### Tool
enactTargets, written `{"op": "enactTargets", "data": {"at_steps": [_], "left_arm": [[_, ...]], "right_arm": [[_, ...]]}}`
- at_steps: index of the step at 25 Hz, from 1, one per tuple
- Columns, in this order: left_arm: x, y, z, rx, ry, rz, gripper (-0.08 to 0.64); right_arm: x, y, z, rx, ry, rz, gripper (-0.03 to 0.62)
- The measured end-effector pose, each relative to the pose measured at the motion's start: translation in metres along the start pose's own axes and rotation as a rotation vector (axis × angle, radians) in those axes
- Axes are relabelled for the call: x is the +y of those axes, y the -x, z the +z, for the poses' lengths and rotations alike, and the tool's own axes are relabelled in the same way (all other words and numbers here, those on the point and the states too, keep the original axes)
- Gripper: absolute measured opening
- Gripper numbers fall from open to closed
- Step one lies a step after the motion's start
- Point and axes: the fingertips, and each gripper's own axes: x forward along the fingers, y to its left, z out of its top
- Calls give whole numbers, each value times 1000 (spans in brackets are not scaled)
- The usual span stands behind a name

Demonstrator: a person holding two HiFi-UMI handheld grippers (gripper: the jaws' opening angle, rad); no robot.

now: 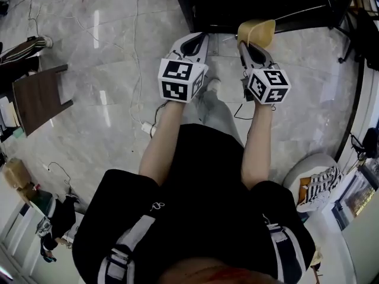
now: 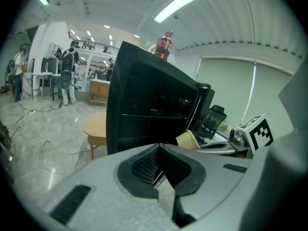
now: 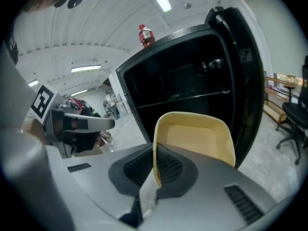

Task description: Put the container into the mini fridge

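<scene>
A pale yellow container is pinched by its near rim in my right gripper, which is shut on it. In the head view the container is held up just in front of the black mini fridge. The fridge stands open, its door swung to the right, with a dark shelf inside. My left gripper is shut with nothing between its jaws; it hangs beside the right gripper at the same height, left gripper facing the fridge.
A red bottle stands on top of the fridge. A round wooden table sits left of it. Cables trail over the marble floor, a brown chair is at the left, and an office chair stands at the right.
</scene>
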Motion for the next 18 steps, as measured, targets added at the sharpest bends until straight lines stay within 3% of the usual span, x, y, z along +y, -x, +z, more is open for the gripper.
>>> {"op": "enactTargets", "data": {"at_steps": [4,7,13,18], "left_arm": [[16,-1,-8,18,15,15,6],[22,-3,-19,40,30,22,6],[26,-5,-23,56,25,19,6],[33,-1,-32,89,28,25,6]], "right_arm": [[20,-31,-17,179,200,147,14],[23,-54,-29,270,353,206,15],[-9,-93,-76,532,744,234,14],[-36,-121,-96,626,923,242,15]]}}
